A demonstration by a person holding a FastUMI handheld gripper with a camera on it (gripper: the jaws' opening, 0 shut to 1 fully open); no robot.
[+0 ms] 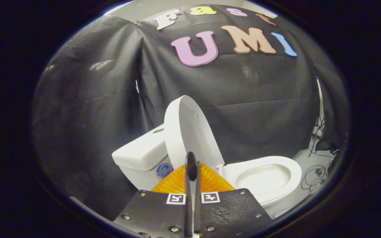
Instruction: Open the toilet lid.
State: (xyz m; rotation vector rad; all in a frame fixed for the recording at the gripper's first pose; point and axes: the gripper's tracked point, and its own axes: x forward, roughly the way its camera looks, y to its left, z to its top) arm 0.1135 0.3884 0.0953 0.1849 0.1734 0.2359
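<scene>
Nearest the camera, the tongs (pixel 192 165) are drawn narrow, fingers almost together with only a slim slit between them, holding nothing. Just beyond their tips, at twelve o'clock, the lid (pixel 185 132) stands raised and nearly upright, leaning back toward the tank (pixel 141 153) at ten o'clock. Whether the tips touch the lid cannot be told. At two to three o'clock from the tips lies the uncovered seat (pixel 266 168) with its bowl. Cables (pixel 316 173) trail on the floor further out at three o'clock.
</scene>
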